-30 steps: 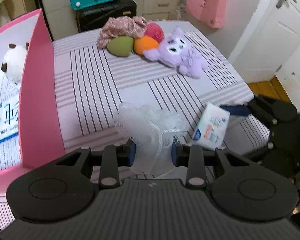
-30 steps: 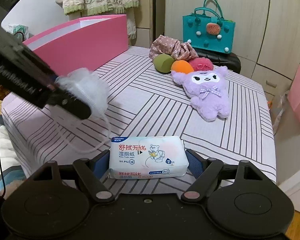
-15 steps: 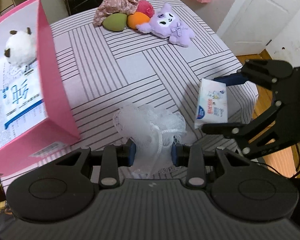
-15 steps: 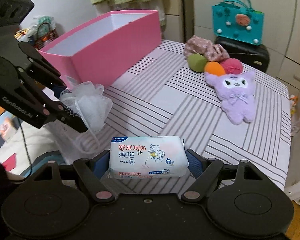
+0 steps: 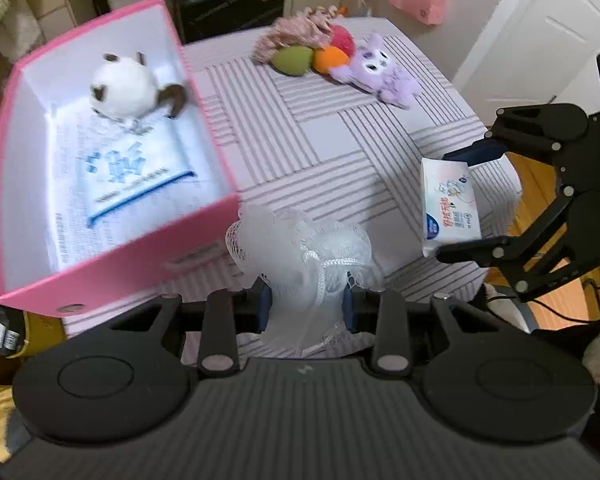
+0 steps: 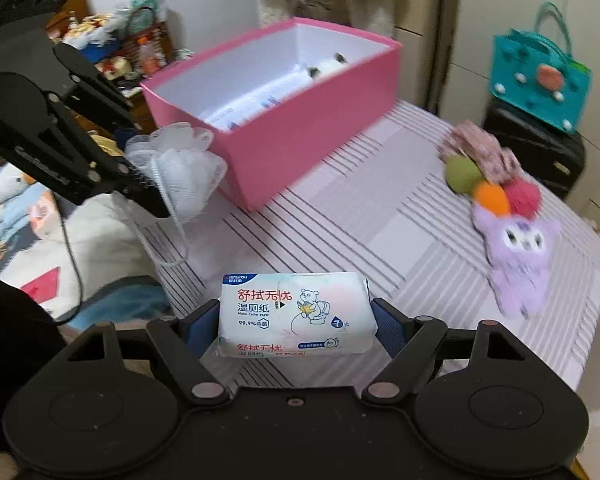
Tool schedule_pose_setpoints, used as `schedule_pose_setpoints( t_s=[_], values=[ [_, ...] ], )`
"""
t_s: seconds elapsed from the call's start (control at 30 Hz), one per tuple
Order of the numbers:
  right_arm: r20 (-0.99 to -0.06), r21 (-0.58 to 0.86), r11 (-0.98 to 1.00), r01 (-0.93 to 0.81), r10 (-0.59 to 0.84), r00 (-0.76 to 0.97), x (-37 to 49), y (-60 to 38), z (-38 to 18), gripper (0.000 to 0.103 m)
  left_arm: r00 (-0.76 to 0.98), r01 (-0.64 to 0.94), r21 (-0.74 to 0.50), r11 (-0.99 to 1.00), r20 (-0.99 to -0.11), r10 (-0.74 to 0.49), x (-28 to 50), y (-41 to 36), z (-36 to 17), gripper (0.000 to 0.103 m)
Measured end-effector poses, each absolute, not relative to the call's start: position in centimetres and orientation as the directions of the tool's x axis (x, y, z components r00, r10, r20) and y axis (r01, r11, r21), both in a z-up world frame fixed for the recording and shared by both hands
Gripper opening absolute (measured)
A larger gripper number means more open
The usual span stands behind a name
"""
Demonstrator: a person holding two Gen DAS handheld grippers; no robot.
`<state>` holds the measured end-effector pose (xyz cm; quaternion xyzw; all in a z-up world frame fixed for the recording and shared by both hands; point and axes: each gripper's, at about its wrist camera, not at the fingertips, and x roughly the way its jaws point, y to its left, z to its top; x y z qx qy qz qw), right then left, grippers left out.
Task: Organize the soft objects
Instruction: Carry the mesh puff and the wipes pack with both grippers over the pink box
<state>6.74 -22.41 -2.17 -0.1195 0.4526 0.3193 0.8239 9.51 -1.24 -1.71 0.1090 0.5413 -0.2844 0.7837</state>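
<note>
Transport is the step in hand: the left hand-held gripper [image 5: 305,305] is pinched narrow on the white mesh bath pouf [image 5: 300,248], just off the near end of the pink box [image 5: 100,268]. The right hand-held gripper [image 6: 296,326], spread wide, clamps the wet-wipe pack [image 6: 294,314] by its 2 short ends above the bed [image 6: 380,240]; its long axis spans the jaws, print facing the camera. Next, each load should go over the box rim before release.

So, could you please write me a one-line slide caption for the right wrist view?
Right tongs grip a wet-wipes pack above the striped bed; left tongs carry a white mesh bath pouf beside the pink box.
</note>
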Motion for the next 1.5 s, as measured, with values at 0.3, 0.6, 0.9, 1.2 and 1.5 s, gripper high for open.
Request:
schedule_pose_setpoints(
  t_s=[0.3, 0.6, 0.9, 1.2, 1.5],
  values=[
    [-0.753, 0.040, 0.714, -0.699, 0.481, 0.449, 9.9, -18.7, 2.3, 0.084, 0.392, 0.514, -0.148, 0.845, -0.836, -0.385, 10.2, 4.1, 1.5, 0.033],
    [-0.696, 0.031, 0.660, -0.750, 0.553, 0.458, 15.8, -13.6, 3.8, 0.084, 0.454, 0.461, -0.100, 0.882, -0.827, -0.332, 15.3, 7.5, 2.6, 0.033],
    [-0.755, -0.054, 0.563, -0.825, 0.517, 0.403, 21.7, -7.7, 2.2, 0.084, 0.453, 0.389, -0.054, 0.920, -0.858, -0.242, 23.8, 9.1, 0.7, 0.034],
    [-0.844, -0.062, 0.459, -0.886, 0.450, 0.292, 25.8, -3.7, -1.9, 0.084, 0.424, 0.353, 0.032, 0.935, -0.897, -0.129, 30.5, 8.9, -3.1, 0.035],
    [-0.876, -0.025, 0.388, -0.921, 0.435, 0.207, 28.0, -1.8, -4.0, 0.085, 0.445, 0.403, 0.120, 0.907, -0.892, -0.080, 33.2, 7.2, -4.0, 0.045]
  ],
)
